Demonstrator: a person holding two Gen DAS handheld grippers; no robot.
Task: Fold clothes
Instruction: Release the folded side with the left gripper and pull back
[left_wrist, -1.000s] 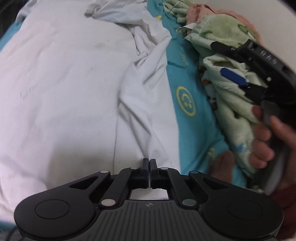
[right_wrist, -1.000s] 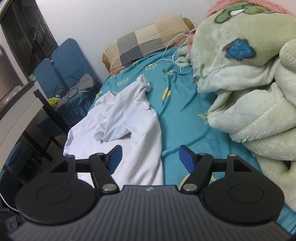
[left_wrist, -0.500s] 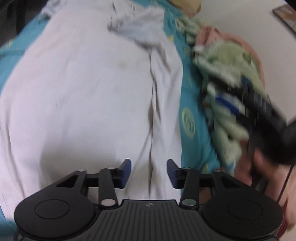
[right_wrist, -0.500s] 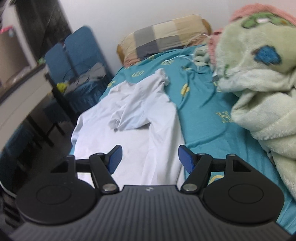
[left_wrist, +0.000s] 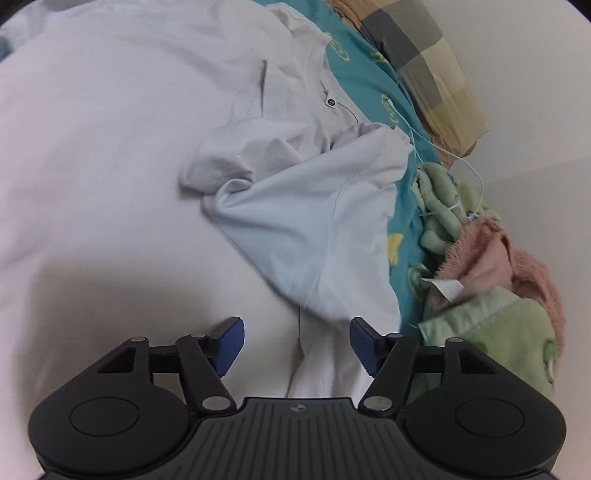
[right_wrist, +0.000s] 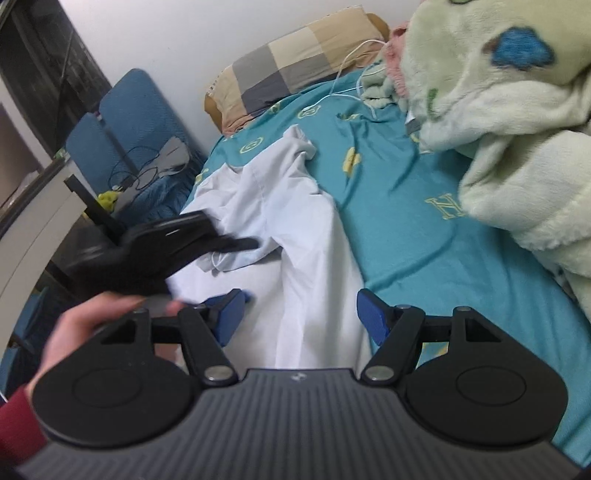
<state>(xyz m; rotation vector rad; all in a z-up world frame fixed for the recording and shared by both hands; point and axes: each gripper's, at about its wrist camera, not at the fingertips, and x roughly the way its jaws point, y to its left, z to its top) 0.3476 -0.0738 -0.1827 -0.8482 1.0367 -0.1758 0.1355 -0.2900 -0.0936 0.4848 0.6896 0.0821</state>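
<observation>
One white shirt (left_wrist: 110, 155) lay spread on the bed's teal sheet (right_wrist: 406, 221), covering the side of the bed nearest the blue chair (right_wrist: 125, 122). Its one visible sleeve (left_wrist: 314, 221) was folded inward over the body of the shirt, bunched and wrinkled, with the collar and a small dark button near the head end of the bed.

Two grippers were in view. The left gripper (left_wrist: 295, 343) hung over the shirt with its blue pads apart and its jaws opening; shirt fabric lay below the gap, but neither pad pressed on it. A second ago those pads were shut together lower down the shirt; since then the gripper had let go and travelled up toward the sleeve. The right gripper (right_wrist: 301, 314) was held wide open above the shirt's lower edge, gripping nothing, much as it was a second ago. In the right wrist view, the left gripper (right_wrist: 236, 243) appeared blurred, held by one hand (right_wrist: 96, 325) in a red sleeve.

One checked pillow (right_wrist: 295, 66) lay at the head of the bed. One green and pink fleece blanket (right_wrist: 498, 110) was heaped along the far edge, with one white cable (left_wrist: 461, 162) trailing beside it.
</observation>
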